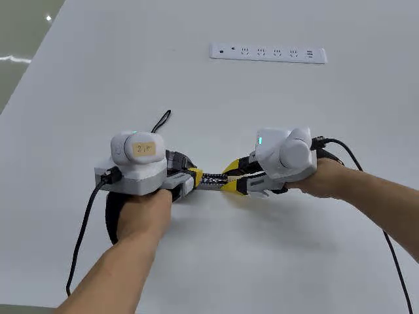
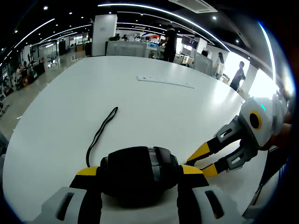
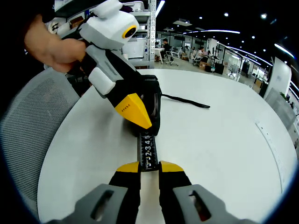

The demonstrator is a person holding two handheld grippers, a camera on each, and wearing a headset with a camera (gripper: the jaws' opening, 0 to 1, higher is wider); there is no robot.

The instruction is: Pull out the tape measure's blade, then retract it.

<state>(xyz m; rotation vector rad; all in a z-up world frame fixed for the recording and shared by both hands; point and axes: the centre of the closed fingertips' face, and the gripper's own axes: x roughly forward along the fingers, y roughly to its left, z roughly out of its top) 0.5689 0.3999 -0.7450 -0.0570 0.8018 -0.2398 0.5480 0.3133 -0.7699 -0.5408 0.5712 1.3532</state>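
We hold the left gripper (image 2: 139,171) clamped on the black tape measure (image 2: 140,182), with a yellow-tipped jaw pressed against each side of its case. The tape measure sits near the middle of the white table (image 1: 131,78), toward our edge of it. The right gripper (image 3: 149,166) faces the left one from the other side, and its jaws are closed flat on the blade (image 3: 147,148). A short length of blade spans the gap between the case and the right gripper, and in the right gripper view we can read the numbers 2 to 5 printed on it. A thin black strap (image 1: 161,122) trails from the case across the table, away from us. A white power strip (image 1: 268,53) lies at the far side, well apart from both grippers.
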